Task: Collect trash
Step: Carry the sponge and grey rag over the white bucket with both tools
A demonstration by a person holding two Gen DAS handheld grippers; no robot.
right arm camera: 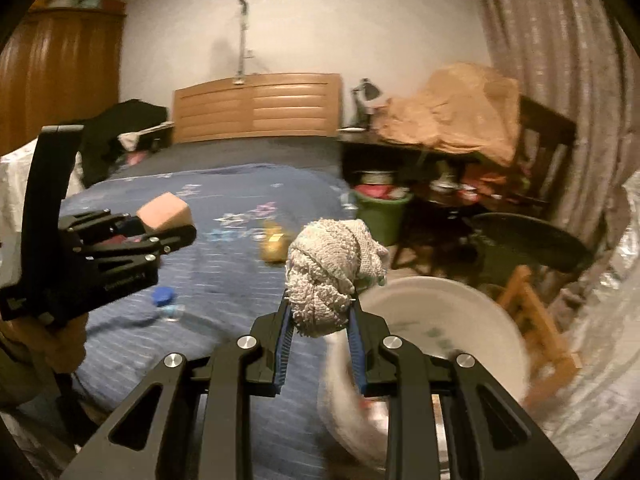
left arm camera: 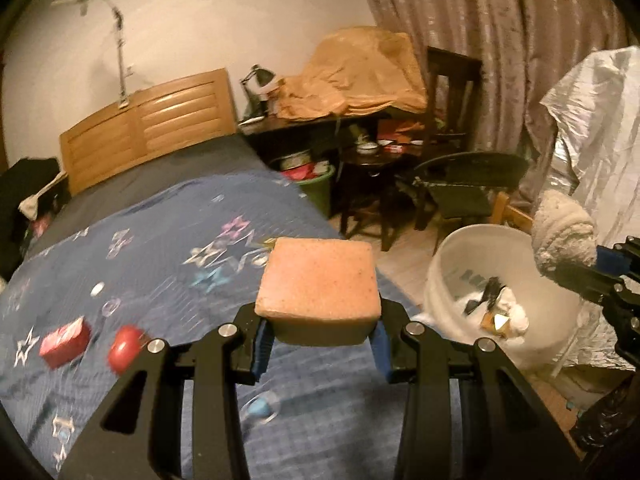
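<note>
Left gripper (left arm camera: 320, 344): I have its fingers (left arm camera: 262, 346) clamped on the pink sponge block (left arm camera: 318, 282), one blue pad on each side, the block lifted clear above the bed (left arm camera: 180, 240).
Left side of bed: I see a red box (left arm camera: 64, 340) and a round red object (left arm camera: 123, 347) lying just beside each other on the blue star-patterned quilt, both blurred.
Near the quilt's front edge: a small clear bottle with a blue cap (left arm camera: 262, 404) lies on its side, below the left gripper in that view.
Middle of bed: from the right wrist I make out a yellowish item (right arm camera: 274, 246) on the quilt; too blurred for me to name.
Right gripper (right arm camera: 320, 332): my fingers (right arm camera: 283, 344) are narrowed onto a balled grey-white cloth (right arm camera: 332, 276), which bulges up above the tips.
White bin (left arm camera: 480, 272): it stands on the floor just beside the bed's right edge, tilted toward me, with white crumpled scraps and a dark piece already inside.
Cloth and bin: in the right wrist view the cloth sits in front of the bin's near rim (right arm camera: 440, 284); I cannot tell whether it is above the opening.
Far right: a silvery crinkled sheet (left arm camera: 596, 140) hangs behind the bin.
</note>
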